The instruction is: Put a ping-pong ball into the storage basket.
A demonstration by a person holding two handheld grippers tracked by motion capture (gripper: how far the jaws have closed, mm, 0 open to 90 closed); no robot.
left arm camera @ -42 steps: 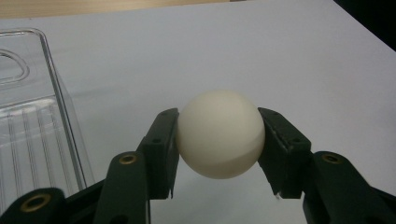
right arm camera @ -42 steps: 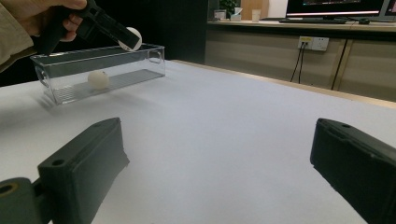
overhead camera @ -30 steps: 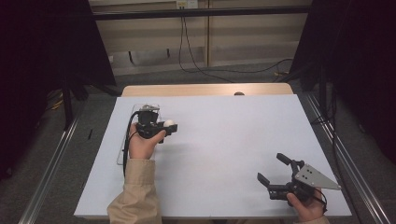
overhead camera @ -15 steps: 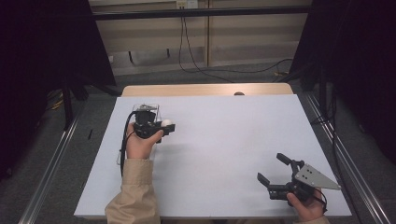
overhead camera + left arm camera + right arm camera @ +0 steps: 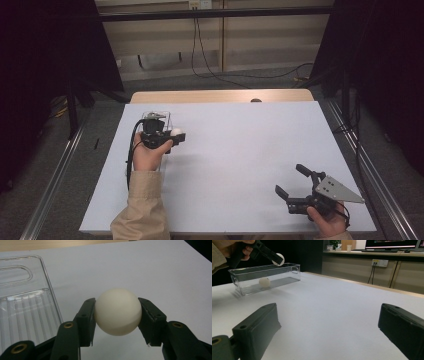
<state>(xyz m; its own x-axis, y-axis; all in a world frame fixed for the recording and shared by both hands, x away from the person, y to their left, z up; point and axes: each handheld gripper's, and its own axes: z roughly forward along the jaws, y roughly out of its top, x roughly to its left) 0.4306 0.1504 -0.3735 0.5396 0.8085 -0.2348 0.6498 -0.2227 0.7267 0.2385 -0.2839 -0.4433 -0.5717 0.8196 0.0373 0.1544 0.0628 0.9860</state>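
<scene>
A white ball (image 5: 117, 311) sits between the two black jaws of my left gripper (image 5: 117, 315), which is shut on it. In the high view that gripper (image 5: 170, 136) holds the ball (image 5: 176, 132) in the air at the near right of a clear plastic box (image 5: 155, 118). The box (image 5: 267, 277) lies on the white table with a second white ball (image 5: 265, 282) inside it. My right gripper (image 5: 290, 179) rests at the table's near right corner, its jaws wide open and nothing between them (image 5: 329, 322).
The white table top (image 5: 240, 145) stretches between the two hands. A wooden strip (image 5: 220, 96) runs along its far edge. Dark curtains and metal rails flank both sides, and cables hang on the back wall.
</scene>
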